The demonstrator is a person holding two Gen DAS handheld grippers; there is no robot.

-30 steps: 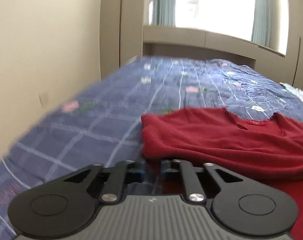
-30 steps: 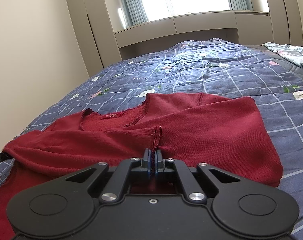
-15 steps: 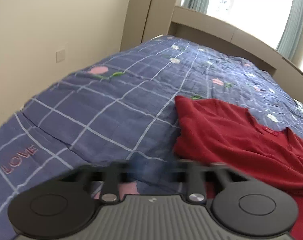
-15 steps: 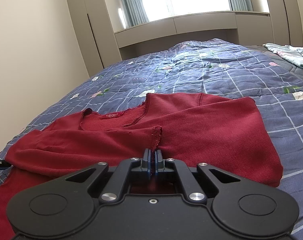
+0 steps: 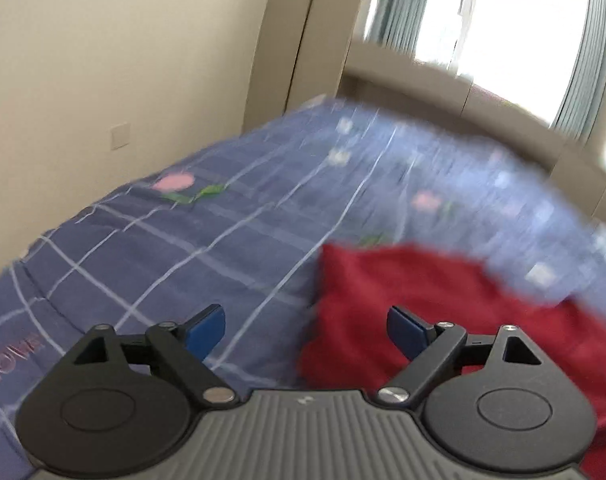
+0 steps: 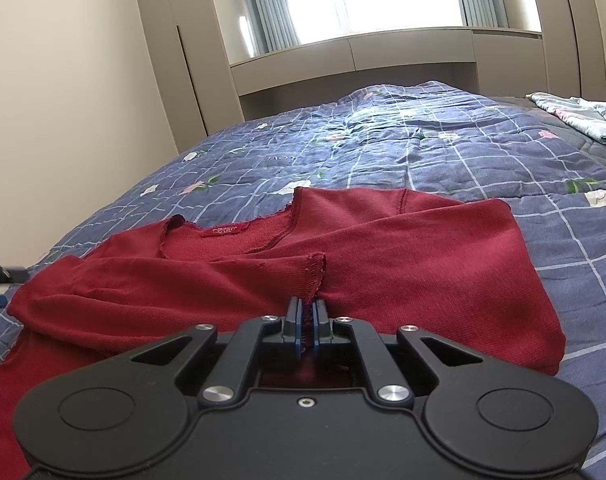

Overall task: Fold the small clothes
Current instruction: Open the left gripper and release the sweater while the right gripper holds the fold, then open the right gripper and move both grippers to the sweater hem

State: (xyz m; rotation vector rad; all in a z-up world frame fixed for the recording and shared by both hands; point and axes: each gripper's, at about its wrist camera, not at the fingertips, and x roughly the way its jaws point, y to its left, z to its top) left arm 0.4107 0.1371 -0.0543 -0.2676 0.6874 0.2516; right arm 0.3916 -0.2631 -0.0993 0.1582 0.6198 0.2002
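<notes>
A red knit sweater (image 6: 403,264) lies flat on the bed with both sleeves folded across its chest. My right gripper (image 6: 307,314) sits low over its front. The pads hold the left sleeve's cuff (image 6: 317,272) by its lower edge and are just starting to part, with a thin strip of red fabric still between them. In the blurred left wrist view the sweater's folded side edge (image 5: 403,280) lies ahead to the right. My left gripper (image 5: 305,316) hovers above that edge, its jaws opening wide with nothing between the blue pads.
A blue checked quilt (image 6: 443,152) with flower prints covers the bed. A cream wall with a socket (image 5: 121,136) runs close along the left side. Wardrobes and a window ledge stand behind. Pale folded bedding (image 6: 575,116) lies at the far right.
My left gripper went from shut at the sweater's side edge to wide open, drawing back left and rolling. The right gripper stayed put; its pads parted very slightly.
</notes>
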